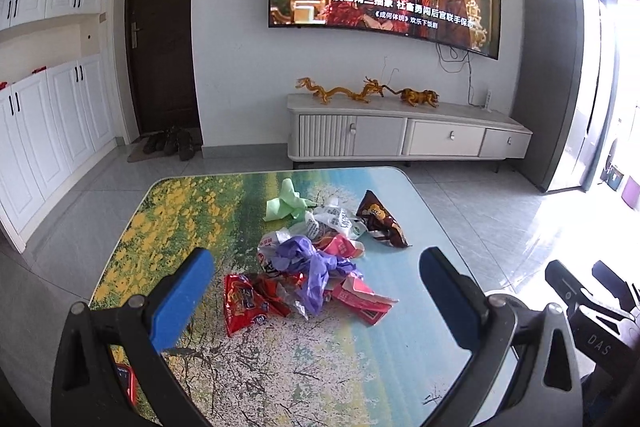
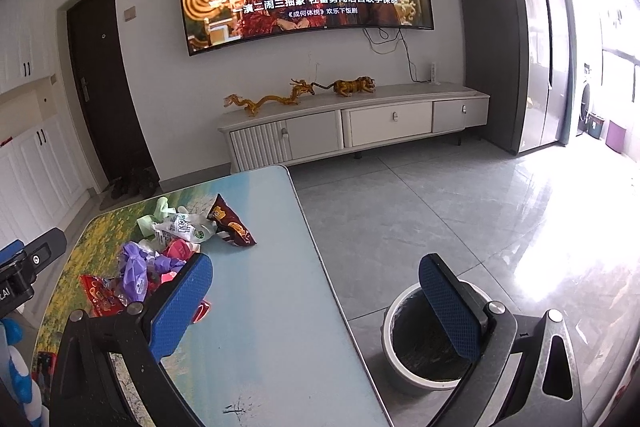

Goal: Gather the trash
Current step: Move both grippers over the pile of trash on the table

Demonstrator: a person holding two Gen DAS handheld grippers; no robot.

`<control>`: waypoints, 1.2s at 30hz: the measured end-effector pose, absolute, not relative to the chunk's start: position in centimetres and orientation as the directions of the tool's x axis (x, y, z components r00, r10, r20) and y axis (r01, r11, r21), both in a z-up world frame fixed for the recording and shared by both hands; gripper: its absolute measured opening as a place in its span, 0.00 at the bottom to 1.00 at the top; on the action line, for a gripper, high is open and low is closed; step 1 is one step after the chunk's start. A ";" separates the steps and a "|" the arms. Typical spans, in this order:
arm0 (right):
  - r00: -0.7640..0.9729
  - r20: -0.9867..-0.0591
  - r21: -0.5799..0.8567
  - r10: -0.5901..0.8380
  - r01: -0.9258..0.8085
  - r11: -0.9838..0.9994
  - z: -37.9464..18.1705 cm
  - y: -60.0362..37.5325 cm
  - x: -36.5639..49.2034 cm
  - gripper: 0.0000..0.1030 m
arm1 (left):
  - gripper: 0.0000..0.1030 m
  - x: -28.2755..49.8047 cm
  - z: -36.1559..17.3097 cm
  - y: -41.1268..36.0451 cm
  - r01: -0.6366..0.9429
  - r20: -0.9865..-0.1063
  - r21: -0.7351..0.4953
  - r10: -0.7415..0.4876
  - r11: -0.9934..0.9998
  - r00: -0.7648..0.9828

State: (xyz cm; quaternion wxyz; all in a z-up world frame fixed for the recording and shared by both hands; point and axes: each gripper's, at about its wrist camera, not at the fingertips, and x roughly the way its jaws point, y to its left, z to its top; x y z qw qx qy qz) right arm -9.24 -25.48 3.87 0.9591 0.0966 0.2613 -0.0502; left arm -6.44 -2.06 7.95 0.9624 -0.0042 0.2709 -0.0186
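A heap of trash lies on the picture-printed table (image 1: 168,227): a red snack wrapper (image 1: 244,303), a crumpled purple bag (image 1: 312,267), a white printed bag (image 1: 336,221), a green bag (image 1: 288,203) and a brown chip packet (image 1: 380,219). My left gripper (image 1: 316,287) hangs open just above and in front of the heap, nothing between its blue pads. My right gripper (image 2: 316,291) is open too, over the table's right edge (image 2: 320,267). A white bin with a dark liner (image 2: 420,343) stands on the floor below its right finger. The trash heap (image 2: 160,255) lies to its left.
A TV cabinet (image 1: 400,131) with golden dragon figures stands against the far wall under a switched-on television. White cupboards (image 1: 48,131) line the left, a dark door (image 1: 164,39) beyond them. A grey fridge (image 2: 516,47) stands right. Tiled floor (image 2: 440,207) surrounds the table.
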 end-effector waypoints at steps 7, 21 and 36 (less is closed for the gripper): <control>0.852 -0.521 0.143 -0.051 0.145 0.979 3.3 -25.5 -8.9 1.00 | 1.00 -6.1 7.7 -2.9 0.063 -0.514 -0.024 -0.066 0.998 0.855; 0.856 -0.516 0.144 -0.041 0.133 0.981 1.8 -26.3 -7.6 1.00 | 1.00 -3.8 6.3 -3.2 0.094 -0.537 -0.069 -0.116 0.993 0.836; 0.810 -0.581 0.144 0.078 0.008 0.990 0.5 -24.7 -4.4 1.00 | 1.00 -0.5 4.3 -1.7 0.126 -0.598 -0.062 -0.138 0.990 0.790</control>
